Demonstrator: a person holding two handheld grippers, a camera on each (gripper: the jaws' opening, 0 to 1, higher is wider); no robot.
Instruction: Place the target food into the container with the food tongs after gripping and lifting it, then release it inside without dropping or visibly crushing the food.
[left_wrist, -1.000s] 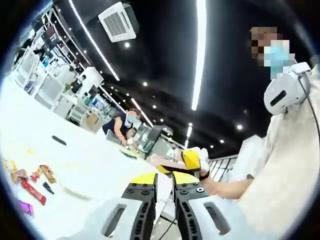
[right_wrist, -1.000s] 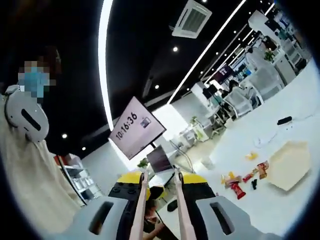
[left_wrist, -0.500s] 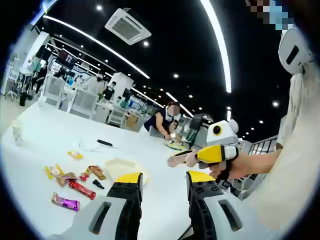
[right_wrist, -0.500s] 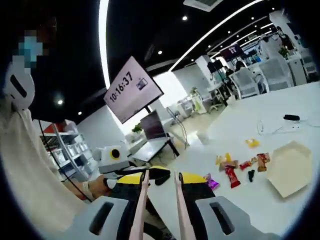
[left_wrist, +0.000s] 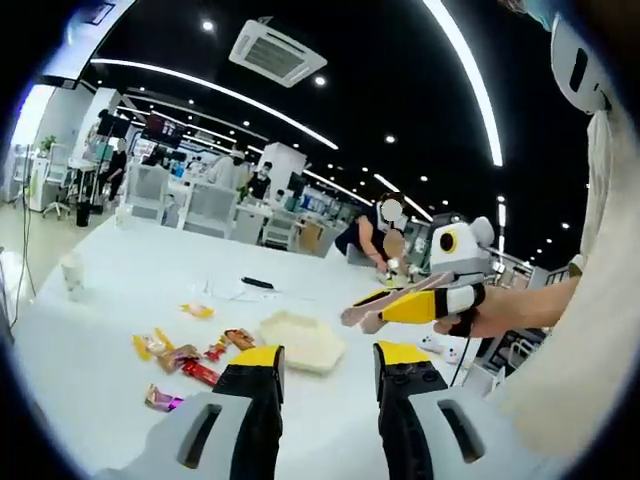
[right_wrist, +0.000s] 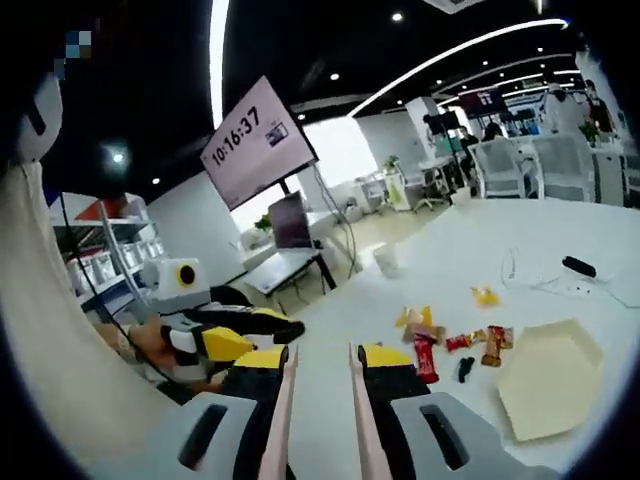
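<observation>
The task is at its very beginning. The right tool is closed on the food tongs, whose two thin arms run up between its jaws, well above the white table. The left tool is wide open and holds nothing. The snack packets lie together on the table beside the pale container, which looks empty. Gripping, lifting, placing and releasing all remain.
</observation>
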